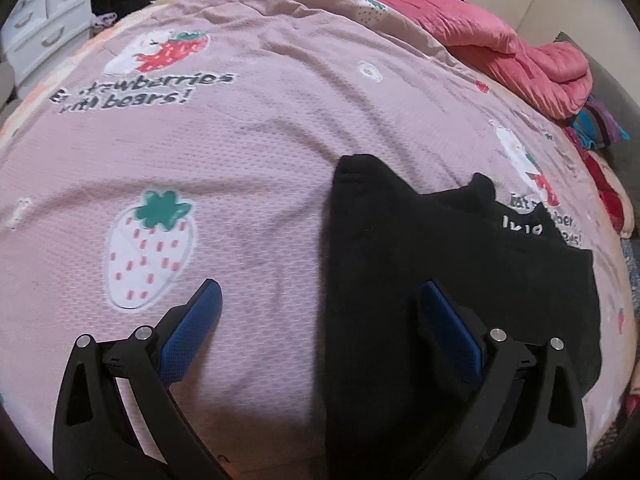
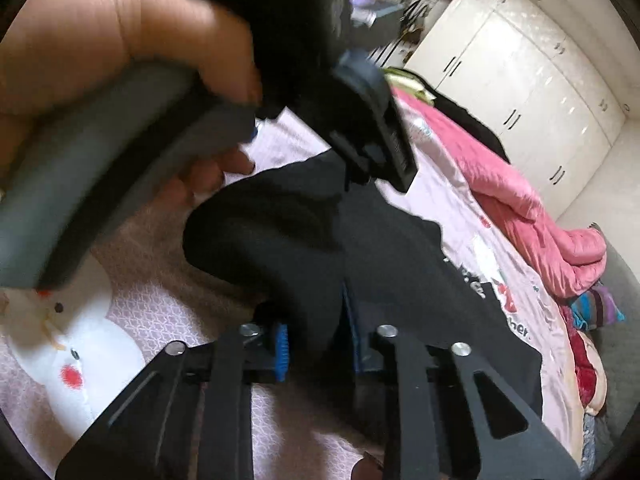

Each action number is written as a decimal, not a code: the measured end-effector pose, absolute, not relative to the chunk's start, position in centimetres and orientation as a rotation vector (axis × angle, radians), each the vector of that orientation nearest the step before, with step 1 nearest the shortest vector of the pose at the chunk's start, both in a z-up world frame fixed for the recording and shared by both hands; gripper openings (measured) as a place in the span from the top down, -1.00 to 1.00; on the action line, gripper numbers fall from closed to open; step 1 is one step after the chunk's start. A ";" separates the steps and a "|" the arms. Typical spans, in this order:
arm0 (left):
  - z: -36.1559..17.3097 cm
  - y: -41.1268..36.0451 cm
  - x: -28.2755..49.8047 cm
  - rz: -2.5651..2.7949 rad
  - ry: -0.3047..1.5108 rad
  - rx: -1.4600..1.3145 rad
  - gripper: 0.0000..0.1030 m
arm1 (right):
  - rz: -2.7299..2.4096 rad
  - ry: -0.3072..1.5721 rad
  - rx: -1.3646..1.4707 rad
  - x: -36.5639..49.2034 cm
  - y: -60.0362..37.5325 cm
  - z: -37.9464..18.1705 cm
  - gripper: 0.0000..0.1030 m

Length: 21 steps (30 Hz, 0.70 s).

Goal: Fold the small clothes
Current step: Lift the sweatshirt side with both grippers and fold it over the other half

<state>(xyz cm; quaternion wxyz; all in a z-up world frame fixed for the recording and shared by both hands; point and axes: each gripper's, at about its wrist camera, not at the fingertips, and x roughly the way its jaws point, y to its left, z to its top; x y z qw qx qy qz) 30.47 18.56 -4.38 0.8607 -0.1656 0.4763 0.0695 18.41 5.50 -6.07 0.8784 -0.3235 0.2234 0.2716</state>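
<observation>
The bed (image 1: 248, 168) carries everything and is covered by a pink sheet printed with strawberries and white bears. Along its far edge lies a crumpled pink quilt (image 1: 520, 56), and behind that edge stand white wardrobe doors (image 2: 520, 92). A white drawer unit (image 1: 44, 28) stands past the far left corner of the bed.

The black garment (image 1: 420, 248) lies on the sheet near the middle of the bed, toward the right side in the left wrist view. It has small white letters on it near its far edge. One part of it is lifted off the sheet in a fold.

The left claw (image 1: 324, 304) hangs above the sheet with its blue pads wide apart and nothing between them; its right finger is over the garment. The right claw (image 2: 316, 344) is closed on a lifted fold of the black garment, which fills the narrow gap between its pads.

The person's hand (image 2: 120, 40) grips the handle of the other tool, seen close and blurred in the right wrist view.
</observation>
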 end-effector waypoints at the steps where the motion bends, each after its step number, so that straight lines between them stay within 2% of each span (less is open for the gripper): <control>1: -4.5 18.3 30.7 0.136 1.008 -0.356 -0.82 | 0.571 0.468 -0.641 18.5 5.0 -5.7 0.67; 9: -3.6 15.9 31.2 0.062 0.986 -0.386 -0.79 | 0.562 0.438 -0.502 18.5 2.0 -3.3 0.71; 10: -3.3 15.6 31.1 0.050 0.976 -0.386 -0.68 | 0.558 0.434 -0.479 18.6 1.4 -3.0 0.71; 11: -2.9 15.2 31.1 0.034 0.964 -0.386 -0.46 | 0.552 0.432 -0.460 18.8 1.1 -2.8 0.71; 12: -2.5 14.8 31.1 0.016 0.952 -0.388 -0.33 | 0.542 0.426 -0.437 19.0 0.4 -2.4 0.71; 14: -1.7 13.7 31.1 -0.009 0.926 -0.382 0.09 | 0.523 0.414 -0.402 19.2 -0.6 -1.8 0.72; 17: -0.6 12.0 30.8 -0.045 0.885 -0.382 0.34 | 0.500 0.416 -0.325 19.8 -2.8 -0.8 0.72; 21: 1.5 9.4 30.4 -0.077 0.826 -0.352 0.40 | 0.502 0.431 -0.185 20.8 -6.1 0.6 0.73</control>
